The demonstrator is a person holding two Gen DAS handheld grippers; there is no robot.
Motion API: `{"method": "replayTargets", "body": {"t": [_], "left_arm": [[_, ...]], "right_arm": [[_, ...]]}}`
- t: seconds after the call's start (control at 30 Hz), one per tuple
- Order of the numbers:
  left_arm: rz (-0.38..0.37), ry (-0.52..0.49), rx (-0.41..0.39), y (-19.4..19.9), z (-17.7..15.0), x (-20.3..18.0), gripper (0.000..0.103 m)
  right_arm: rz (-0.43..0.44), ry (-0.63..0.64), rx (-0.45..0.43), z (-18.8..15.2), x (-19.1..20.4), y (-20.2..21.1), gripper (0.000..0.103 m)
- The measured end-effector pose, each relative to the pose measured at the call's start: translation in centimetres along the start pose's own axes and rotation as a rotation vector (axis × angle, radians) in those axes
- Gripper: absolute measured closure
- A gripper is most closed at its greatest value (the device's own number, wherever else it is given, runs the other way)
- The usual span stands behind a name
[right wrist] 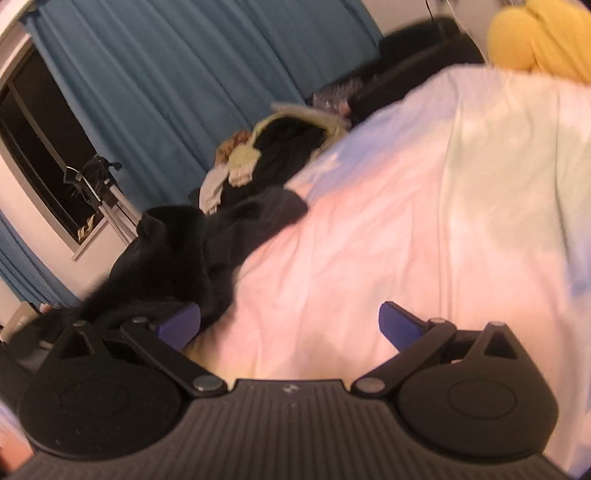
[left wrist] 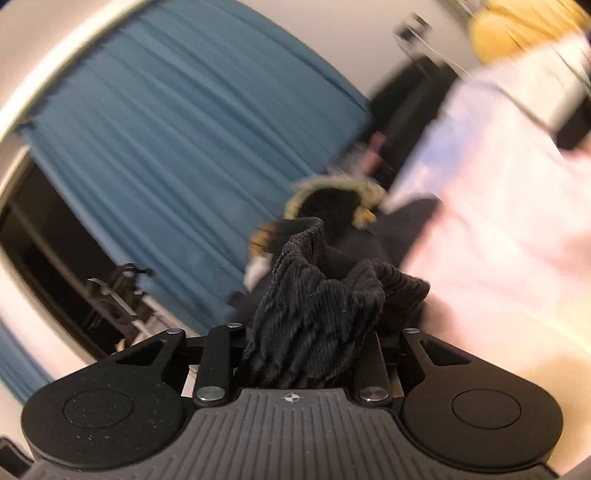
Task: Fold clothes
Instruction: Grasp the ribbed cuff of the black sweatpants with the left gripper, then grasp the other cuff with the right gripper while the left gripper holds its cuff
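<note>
A dark ribbed garment (left wrist: 321, 302) bunches up between the jaws of my left gripper (left wrist: 310, 332), which is shut on it; the cloth hides the fingertips. In the right wrist view the same dark garment (right wrist: 177, 251) lies crumpled along the left side of the pastel bed sheet (right wrist: 406, 221). My right gripper (right wrist: 290, 321) stands open low over the sheet, with nothing between its blue pads (right wrist: 399, 325). Its left pad sits at the edge of the dark cloth.
Further back lies a black jacket with a pale fur hood (right wrist: 280, 147) on a heap of clothes. A yellow cushion (right wrist: 535, 33) sits at the far right. Blue curtains (right wrist: 166, 74) and a dark window (right wrist: 37, 147) are behind the bed.
</note>
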State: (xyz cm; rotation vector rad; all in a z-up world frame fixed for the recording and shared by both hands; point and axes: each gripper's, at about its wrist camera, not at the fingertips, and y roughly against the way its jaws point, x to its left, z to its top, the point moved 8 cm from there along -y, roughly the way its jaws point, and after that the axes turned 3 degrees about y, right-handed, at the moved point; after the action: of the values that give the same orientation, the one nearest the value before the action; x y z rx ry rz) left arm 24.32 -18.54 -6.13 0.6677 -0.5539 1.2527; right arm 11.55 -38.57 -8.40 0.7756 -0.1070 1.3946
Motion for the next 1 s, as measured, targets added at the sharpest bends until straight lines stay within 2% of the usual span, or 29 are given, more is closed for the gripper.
{"method": "replayTargets", "body": {"t": [0.17,0.3,0.4,0.5,0.6,0.67,0.8,0.9,1.0], "left_arm": [[0.088,0.243,-0.042,4.4,1.9,8.7,0.075],[0.131,0.438,-0.079,9.3,3.3,14.9,0.076],[0.141,0.567,-0.092,12.4,3.5,19.3,0.076],[0.113,0.677,-0.086,16.2,1.2,22.1,0.076],[0.066,0.791,-0.057,18.5,-2.9,22.8,0.075],[0.038,0.852,-0.029,19.1,-5.9,22.5,0.075],[-0.021,0.975,0.081,19.3,-11.5,19.7,0.072],[-0.032,1.037,0.193,18.7,-13.5,18.5,0.068],[-0.083,1.154,0.224,20.0,-15.1,19.9,0.056]], "right_arm": [[0.021,0.082,-0.036,0.0,1.7,0.4,0.000],[0.035,0.150,-0.057,-0.1,3.2,0.9,0.000],[0.047,0.214,-0.053,-0.5,4.8,0.6,0.000],[0.064,0.237,-0.055,-0.7,6.0,1.4,0.000],[0.117,0.235,-0.059,-1.0,7.4,2.3,0.000],[0.196,0.200,-0.020,-1.6,8.3,2.5,0.000],[0.369,0.162,0.075,-3.8,11.1,3.2,0.000],[0.452,0.265,0.127,-6.0,13.9,4.2,0.000],[0.525,0.389,0.197,-8.8,16.6,4.8,0.000]]}}
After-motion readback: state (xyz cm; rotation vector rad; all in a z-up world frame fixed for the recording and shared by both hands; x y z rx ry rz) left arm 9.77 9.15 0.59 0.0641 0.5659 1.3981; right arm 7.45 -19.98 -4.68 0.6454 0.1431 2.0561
